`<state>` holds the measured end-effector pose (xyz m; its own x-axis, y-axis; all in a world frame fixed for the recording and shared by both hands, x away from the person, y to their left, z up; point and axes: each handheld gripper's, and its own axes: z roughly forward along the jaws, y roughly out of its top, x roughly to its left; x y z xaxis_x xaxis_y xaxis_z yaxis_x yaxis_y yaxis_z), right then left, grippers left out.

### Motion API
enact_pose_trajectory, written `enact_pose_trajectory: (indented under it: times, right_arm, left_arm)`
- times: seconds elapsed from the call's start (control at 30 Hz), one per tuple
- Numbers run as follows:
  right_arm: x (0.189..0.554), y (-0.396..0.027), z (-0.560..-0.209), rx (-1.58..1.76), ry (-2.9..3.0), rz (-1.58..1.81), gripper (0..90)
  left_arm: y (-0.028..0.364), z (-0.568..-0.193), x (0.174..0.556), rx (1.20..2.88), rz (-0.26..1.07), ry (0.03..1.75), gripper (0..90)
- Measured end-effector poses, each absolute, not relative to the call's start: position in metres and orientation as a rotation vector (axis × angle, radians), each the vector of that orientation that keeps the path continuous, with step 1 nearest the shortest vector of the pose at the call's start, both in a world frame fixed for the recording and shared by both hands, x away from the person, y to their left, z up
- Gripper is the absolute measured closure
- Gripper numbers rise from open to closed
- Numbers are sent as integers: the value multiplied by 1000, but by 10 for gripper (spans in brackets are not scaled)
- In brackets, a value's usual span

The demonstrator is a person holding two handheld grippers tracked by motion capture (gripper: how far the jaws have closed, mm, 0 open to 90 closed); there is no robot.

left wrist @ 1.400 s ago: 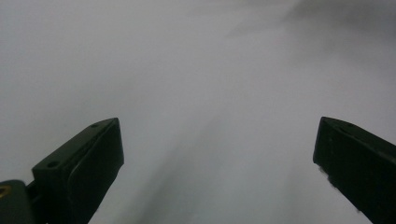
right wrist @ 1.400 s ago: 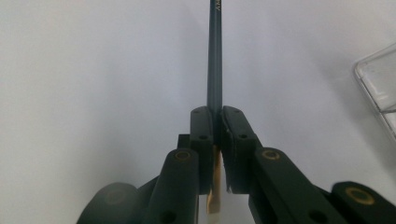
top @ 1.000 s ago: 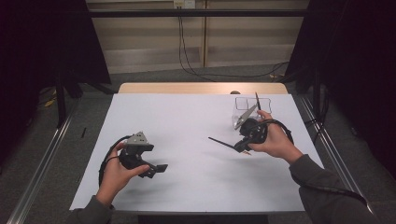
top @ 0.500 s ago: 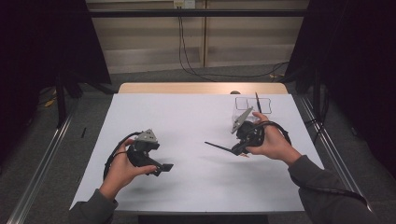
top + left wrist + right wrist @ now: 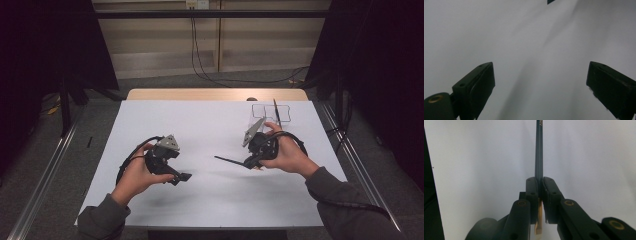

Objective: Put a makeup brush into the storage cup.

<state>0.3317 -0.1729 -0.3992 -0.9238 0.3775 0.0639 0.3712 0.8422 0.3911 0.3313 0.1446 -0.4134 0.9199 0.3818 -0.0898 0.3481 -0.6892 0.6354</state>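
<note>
A white-topped table point(image 5: 210, 125) is seen under even light, with a strip of bare wood point(image 5: 215, 94) left showing at its far edge. Grey floor point(image 5: 45, 165) is laid around it, crossed by metal rails point(image 5: 42, 185). Black cables point(image 5: 200, 60) are hung down a pale wall point(image 5: 160, 45), flanked by dark curtains point(image 5: 45, 45).

A clear organiser point(image 5: 272, 112) holding one dark pencil point(image 5: 275, 111) stands on the white table point(image 5: 210, 125).

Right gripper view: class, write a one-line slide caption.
Right gripper clamps a dark pencil that points straight ahead over the white table.
</note>
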Motion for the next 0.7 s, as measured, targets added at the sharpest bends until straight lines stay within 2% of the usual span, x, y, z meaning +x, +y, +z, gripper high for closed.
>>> enact_pose_trajectory:
  times: [0.5, 0.7]
  right_arm:
    - [326, -160, -398, 546, 3014, 652, 843]
    - [326, -157, -401, 515, 3035, 675, 843]
  left_arm:
    - [124, -405, 334, 2447, 57, 417, 185]
    - [115, -401, 335, 2459, 44, 373, 288]
